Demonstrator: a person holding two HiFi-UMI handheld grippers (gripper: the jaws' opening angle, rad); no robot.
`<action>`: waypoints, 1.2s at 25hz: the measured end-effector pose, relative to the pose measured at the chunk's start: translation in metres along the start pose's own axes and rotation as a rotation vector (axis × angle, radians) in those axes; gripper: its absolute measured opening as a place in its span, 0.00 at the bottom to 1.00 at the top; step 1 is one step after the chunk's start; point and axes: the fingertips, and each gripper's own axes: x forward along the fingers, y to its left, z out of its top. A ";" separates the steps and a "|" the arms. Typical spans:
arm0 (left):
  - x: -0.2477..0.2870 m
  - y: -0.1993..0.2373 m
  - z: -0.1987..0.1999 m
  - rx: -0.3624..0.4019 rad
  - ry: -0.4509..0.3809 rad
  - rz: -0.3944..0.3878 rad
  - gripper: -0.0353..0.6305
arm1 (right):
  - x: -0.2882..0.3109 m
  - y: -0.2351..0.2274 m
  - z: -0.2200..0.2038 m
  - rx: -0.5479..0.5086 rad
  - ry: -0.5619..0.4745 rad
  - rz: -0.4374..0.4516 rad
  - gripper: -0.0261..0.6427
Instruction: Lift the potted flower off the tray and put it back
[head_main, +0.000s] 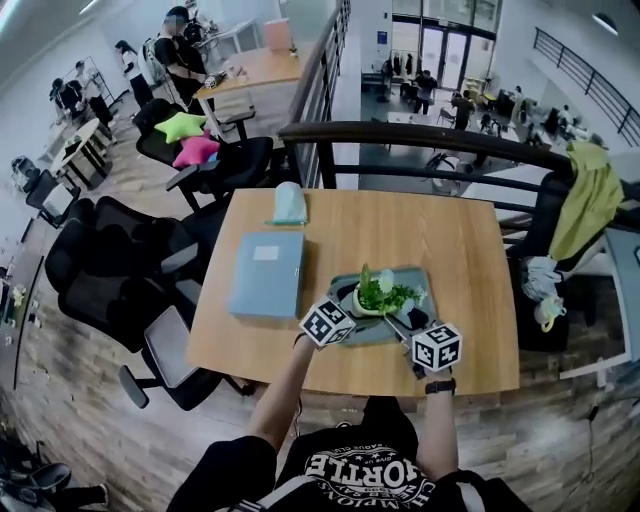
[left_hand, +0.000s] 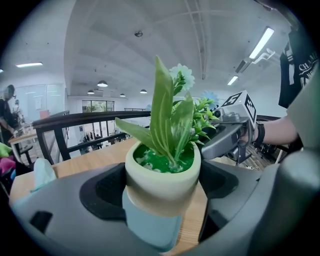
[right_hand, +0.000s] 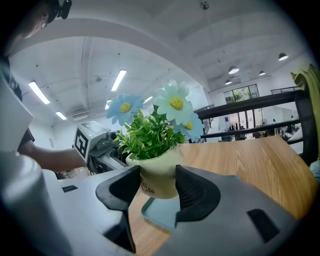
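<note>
The potted flower (head_main: 372, 300) is a cream pot (left_hand: 162, 182) with green leaves and pale blue daisies. It hangs a little above the grey-blue tray (head_main: 415, 278) on the wooden table. My left gripper (head_main: 352, 302) holds it from the left, its pads tight on the pot's sides (left_hand: 162, 192). From the other side my right gripper (head_main: 396, 320) is shut on the same pot (right_hand: 157, 175), a pad against each flank (right_hand: 156, 187). A corner of the tray (right_hand: 160, 214) shows below the pot's base. Each gripper sees the other across the plant.
A blue folder (head_main: 268, 272) lies left of the tray, with a pale teal packet (head_main: 290, 203) behind it. Black office chairs (head_main: 140, 270) crowd the table's left side. A dark railing (head_main: 420, 140) runs behind the table, and a yellow-green cloth (head_main: 585, 200) hangs at right.
</note>
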 end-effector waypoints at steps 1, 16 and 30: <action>-0.003 -0.003 0.003 0.002 -0.003 -0.002 0.77 | -0.004 0.004 0.002 -0.002 -0.003 -0.001 0.39; -0.063 -0.052 0.033 0.032 -0.022 -0.020 0.77 | -0.049 0.069 0.024 -0.055 -0.049 -0.027 0.38; -0.095 -0.111 0.070 0.033 -0.041 -0.048 0.77 | -0.115 0.112 0.042 -0.060 -0.169 -0.081 0.38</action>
